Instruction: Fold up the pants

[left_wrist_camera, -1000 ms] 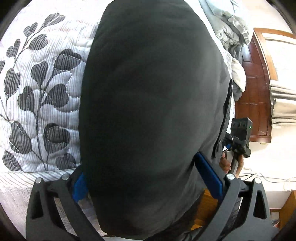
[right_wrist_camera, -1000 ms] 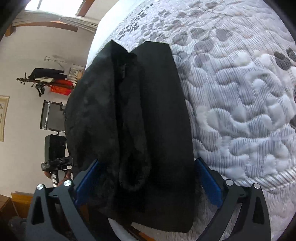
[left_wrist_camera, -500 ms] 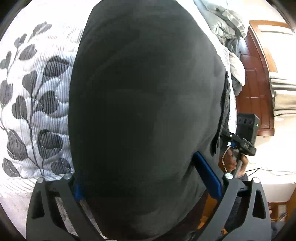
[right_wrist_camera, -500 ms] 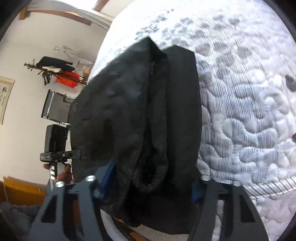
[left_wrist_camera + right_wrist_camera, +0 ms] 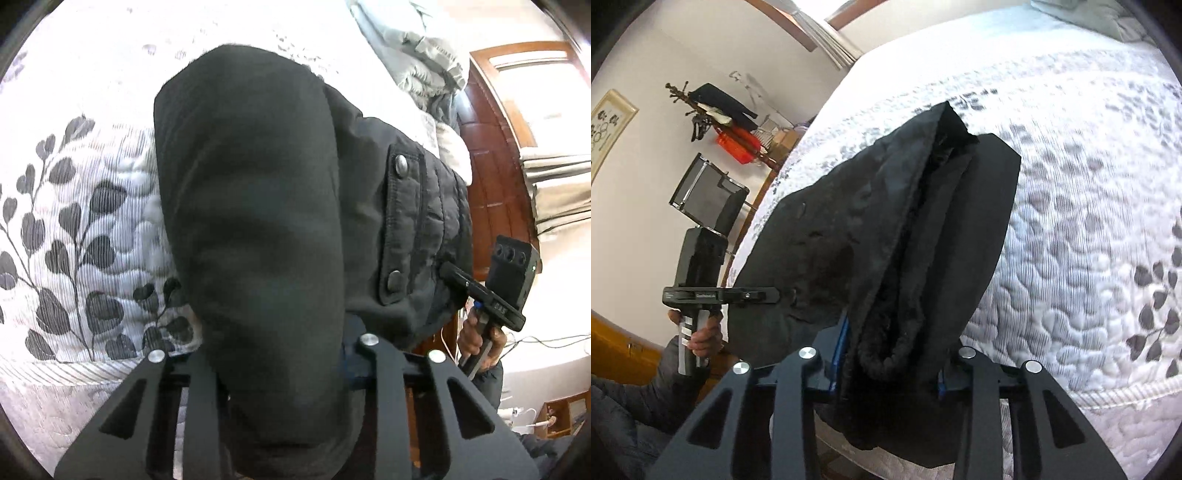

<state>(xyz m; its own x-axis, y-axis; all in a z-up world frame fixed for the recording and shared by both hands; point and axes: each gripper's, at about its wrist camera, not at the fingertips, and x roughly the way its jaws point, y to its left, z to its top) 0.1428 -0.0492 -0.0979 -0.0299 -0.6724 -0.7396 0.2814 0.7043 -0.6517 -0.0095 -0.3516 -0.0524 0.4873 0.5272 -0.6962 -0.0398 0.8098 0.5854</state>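
While both sets of jaws are closing, the black pants [image 5: 258,221] fill the gap of the left gripper [image 5: 273,354], its fingers pinching the fabric, and a bunched fold sits squeezed in the right gripper [image 5: 894,365]. Both grippers tilt down toward the quilted bed [image 5: 1071,221], over which the pants hang. From the left wrist, the right gripper shows at the right, gripped by a hand [image 5: 476,339], with snap buttons [image 5: 400,164] on the fabric. Only the right wrist shows the fleecy lining [image 5: 901,295] and the other hand [image 5: 701,336].
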